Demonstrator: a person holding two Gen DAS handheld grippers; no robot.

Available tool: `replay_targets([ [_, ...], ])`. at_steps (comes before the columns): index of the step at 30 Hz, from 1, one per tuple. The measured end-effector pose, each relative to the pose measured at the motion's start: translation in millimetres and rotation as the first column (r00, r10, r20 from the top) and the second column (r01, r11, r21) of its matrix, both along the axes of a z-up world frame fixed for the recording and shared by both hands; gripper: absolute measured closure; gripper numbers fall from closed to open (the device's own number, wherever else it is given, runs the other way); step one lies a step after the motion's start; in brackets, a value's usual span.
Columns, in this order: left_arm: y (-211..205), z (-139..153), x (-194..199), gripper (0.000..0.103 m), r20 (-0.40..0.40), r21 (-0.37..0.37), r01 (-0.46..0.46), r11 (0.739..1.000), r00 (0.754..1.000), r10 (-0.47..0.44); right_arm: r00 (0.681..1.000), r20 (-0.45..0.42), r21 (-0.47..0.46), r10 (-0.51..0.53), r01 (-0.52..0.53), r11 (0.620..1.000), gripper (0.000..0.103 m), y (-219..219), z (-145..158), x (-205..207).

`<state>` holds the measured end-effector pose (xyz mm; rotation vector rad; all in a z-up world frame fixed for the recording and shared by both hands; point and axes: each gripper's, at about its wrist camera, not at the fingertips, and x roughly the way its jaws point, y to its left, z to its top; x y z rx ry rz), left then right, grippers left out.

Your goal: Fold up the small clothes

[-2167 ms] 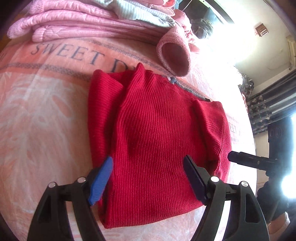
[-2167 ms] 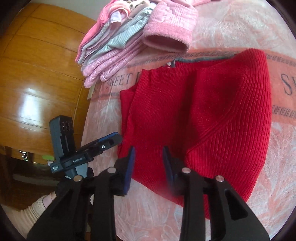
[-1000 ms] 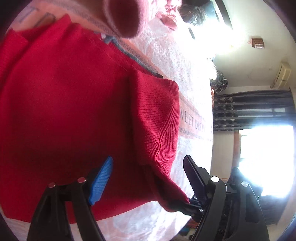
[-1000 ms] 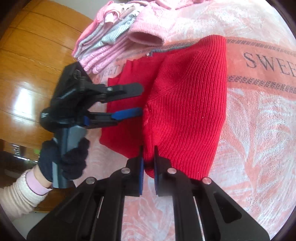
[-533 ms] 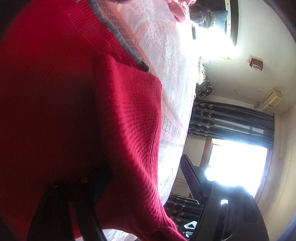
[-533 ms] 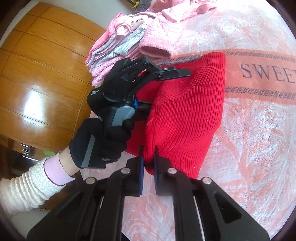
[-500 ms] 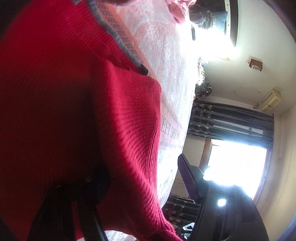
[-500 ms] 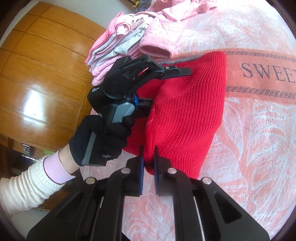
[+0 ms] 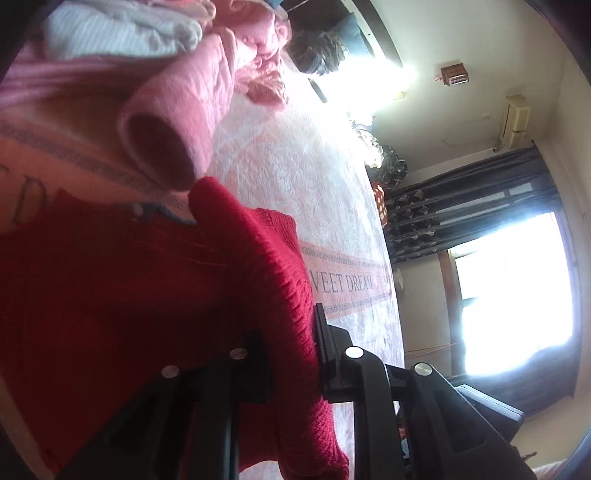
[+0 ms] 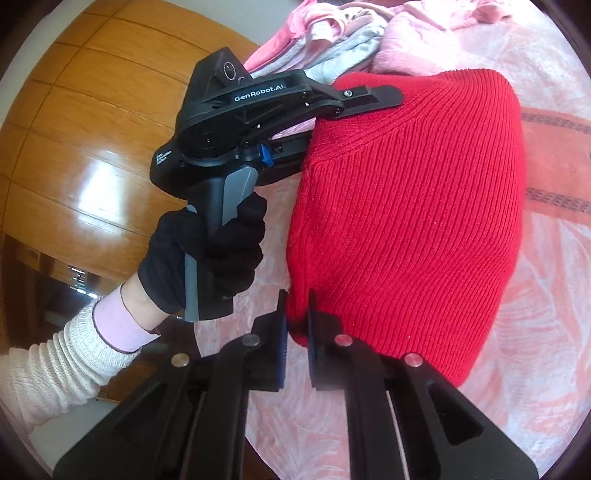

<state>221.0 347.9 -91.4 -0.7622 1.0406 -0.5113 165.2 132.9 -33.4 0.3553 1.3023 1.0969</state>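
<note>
Sweater lifted at two corners

One red sweater [image 10: 406, 221], on the pink blanket [image 10: 546, 332], long axis running away from the right camera toward the clothes pile [image 10: 343, 33]. Right gripper [image 10: 296, 325] clamps its near corner, jaws narrow. Left gripper [image 9: 291, 354], held by one gloved hand [image 10: 207, 254], clamps the far edge, cloth bunched between its fingers. Two grippers, one pile.

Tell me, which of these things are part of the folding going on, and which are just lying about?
In use:
- red sweater
- left hand-held gripper, clamped on it
- right hand-held gripper, clamped on its edge

Lying about:
- pile of pink clothes
- printed bedspread underneath
</note>
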Motion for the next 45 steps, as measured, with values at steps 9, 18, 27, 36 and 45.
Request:
replay_targets([
  [9,69.9,-41.8,-32.6,0.085,-0.068,0.150,-0.053,0.987,0.996,0.064,0.993,-0.019,-0.105,0.116,-0.118,0.987,0.096,104.9,-45.5,-17.6],
  [18,90.3,-86.5,-44.7,0.073,-0.104,0.169,-0.074,0.983,0.990,0.093,0.991,-0.060,-0.141,0.122,-0.129,0.981,0.060,115.6,-83.3,-29.6],
  [27,85.2,-69.9,-93.9,0.049,-0.194,0.162,-0.066,0.985,0.976,0.097,1.000,-0.001,-0.131,-0.023,0.023,0.991,0.055,30.2,-51.3,-26.7],
  [36,54.6,-90.7,-142.6,0.047,-0.318,0.164,-0.073,0.984,0.940,0.123,0.994,0.021,-0.198,-0.111,0.112,0.974,0.055,-10.9,-70.3,-5.5],
  [45,67.7,-78.5,-164.0,0.093,-0.266,0.180,-0.154,0.972,0.943,0.199,0.995,0.004,-0.204,-0.105,0.103,0.974,0.055,-7.9,-74.5,-4.6],
])
